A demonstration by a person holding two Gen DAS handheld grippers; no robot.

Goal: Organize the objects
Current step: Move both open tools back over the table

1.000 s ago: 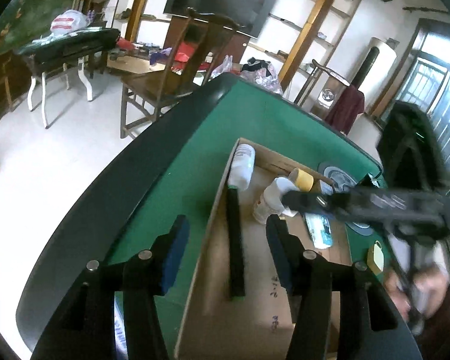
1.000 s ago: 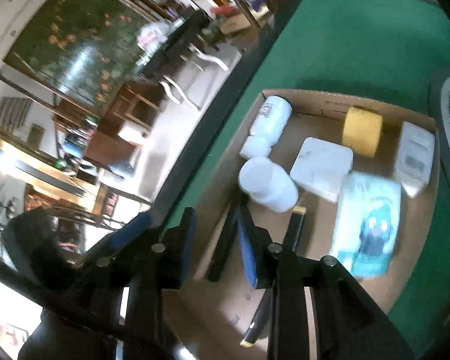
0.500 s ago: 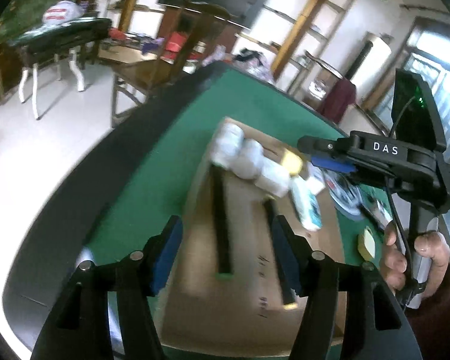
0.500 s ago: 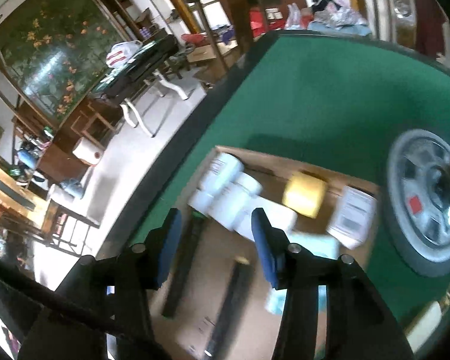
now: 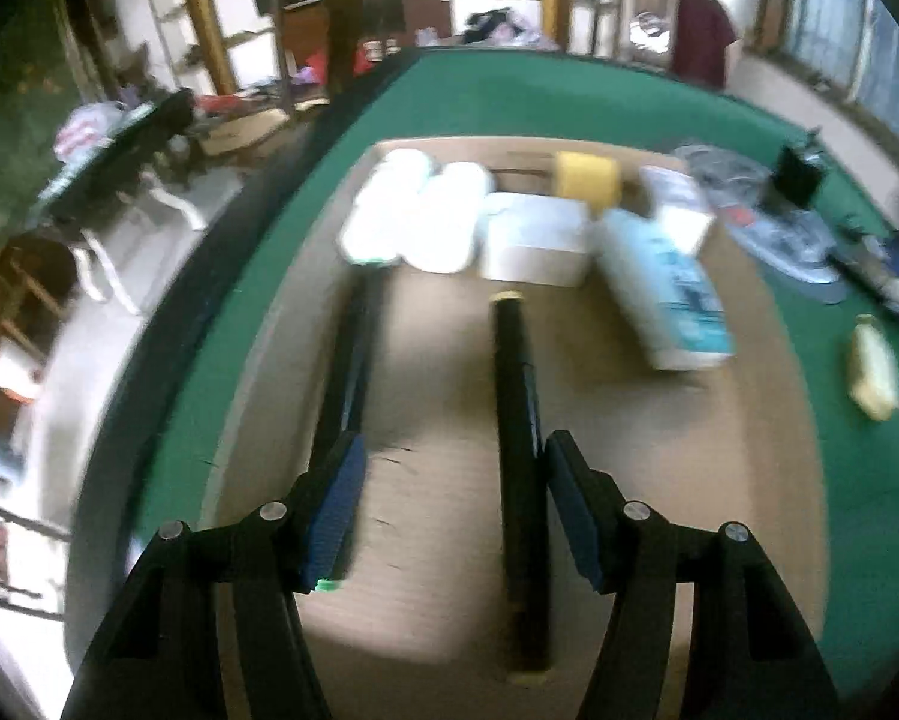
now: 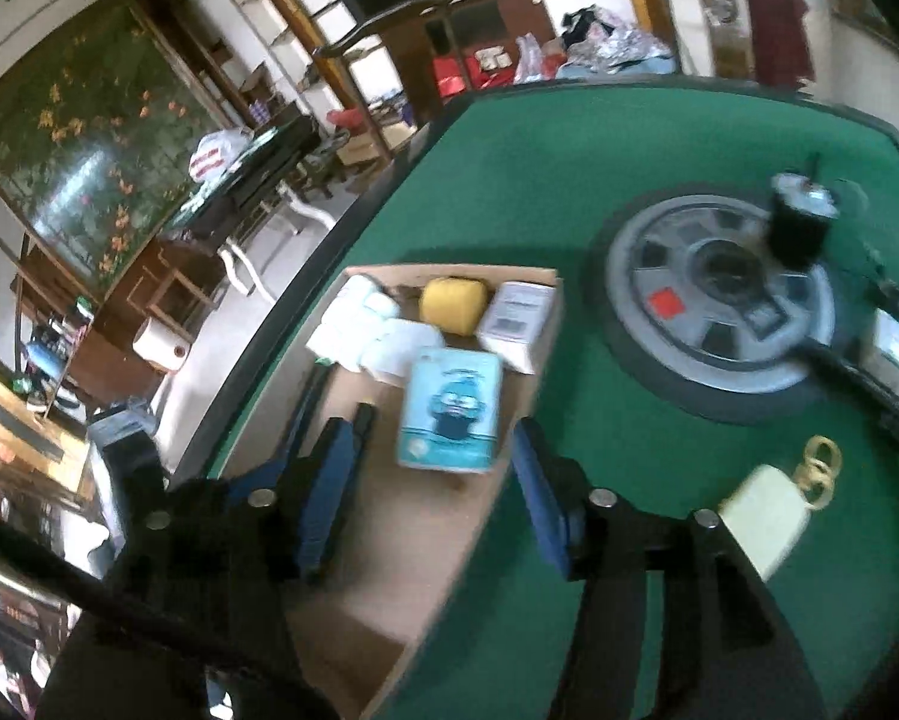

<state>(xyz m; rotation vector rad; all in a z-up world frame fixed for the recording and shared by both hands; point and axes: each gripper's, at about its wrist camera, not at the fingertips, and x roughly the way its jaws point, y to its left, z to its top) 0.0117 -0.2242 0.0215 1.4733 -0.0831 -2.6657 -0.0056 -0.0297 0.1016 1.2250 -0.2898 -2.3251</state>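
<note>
A shallow cardboard tray lies on the green table. Along its far end stand two white bottles, a white box, a yellow block and a blue-and-white pack. Two long black sticks lie lengthwise in it. My left gripper hovers open over the tray, holding nothing, its right finger beside the gold-tipped stick. My right gripper hangs over the tray's right edge, behind the pack; its jaws are opening with nothing between them.
A pale yellow tag with a ring lies on the green felt right of the tray. Beyond it sits a grey round disc with a black cup on it. The table's dark rim runs along the left; chairs and furniture stand past it.
A second black stick, gold-tipped, now lies in the tray. My right gripper has drawn back and to the right with its jaws widened. My left gripper has swung over the tray.
</note>
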